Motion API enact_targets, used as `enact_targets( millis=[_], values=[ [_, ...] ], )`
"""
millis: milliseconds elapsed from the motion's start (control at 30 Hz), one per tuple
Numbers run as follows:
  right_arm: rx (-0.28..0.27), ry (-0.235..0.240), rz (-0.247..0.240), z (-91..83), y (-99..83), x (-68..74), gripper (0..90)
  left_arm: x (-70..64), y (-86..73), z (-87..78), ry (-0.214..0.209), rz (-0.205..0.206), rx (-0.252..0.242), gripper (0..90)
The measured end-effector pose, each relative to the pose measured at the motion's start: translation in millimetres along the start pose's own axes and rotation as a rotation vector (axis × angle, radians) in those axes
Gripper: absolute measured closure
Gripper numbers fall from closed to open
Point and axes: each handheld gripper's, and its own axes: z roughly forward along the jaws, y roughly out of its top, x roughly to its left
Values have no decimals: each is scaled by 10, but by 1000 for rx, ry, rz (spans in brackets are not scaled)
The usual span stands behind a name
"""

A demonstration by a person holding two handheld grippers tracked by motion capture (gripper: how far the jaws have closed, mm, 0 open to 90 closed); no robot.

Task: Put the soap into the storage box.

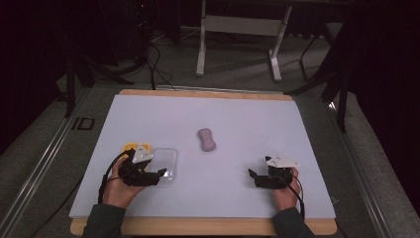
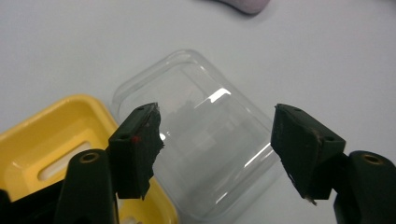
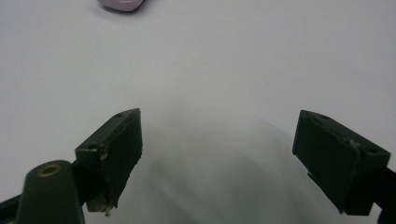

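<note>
Nothing gripped yet: your left gripper (image 2: 217, 149) hovers, fingers apart, over the clear lid (image 2: 205, 140) beside the yellow tray (image 2: 51, 135); right gripper (image 3: 219, 158) fingers apart above bare desk (image 3: 233, 60); pink soap-like bar (image 1: 206, 139) untouched.

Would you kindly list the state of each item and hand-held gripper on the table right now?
Left hand-held gripper: open, jaws over the clear lid.
Right hand-held gripper: open, holding nothing.
Clear lid: flat on the table, ungripped.
Yellow container: uncovered, beside the lid.
Pink soap: lying free, mid-table.
</note>
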Motion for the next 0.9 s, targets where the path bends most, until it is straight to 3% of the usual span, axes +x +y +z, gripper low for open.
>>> enact_targets(
  millis=[367, 567, 633, 900],
  values=[
    [3, -1, -5, 3, 1, 5, 156, 38, 229, 129, -26, -3, 43, 264],
    [7, -2, -10, 4, 2, 13, 156, 30, 320, 207, -24, 5, 75, 240],
    [6, -1, -11, 4, 2, 13, 156, 24, 357, 236, -4, 6, 82, 166],
    [5, -1, -11, 4, 2, 16, 156, 11, 450, 322, -7, 4, 89, 157]
  ],
)
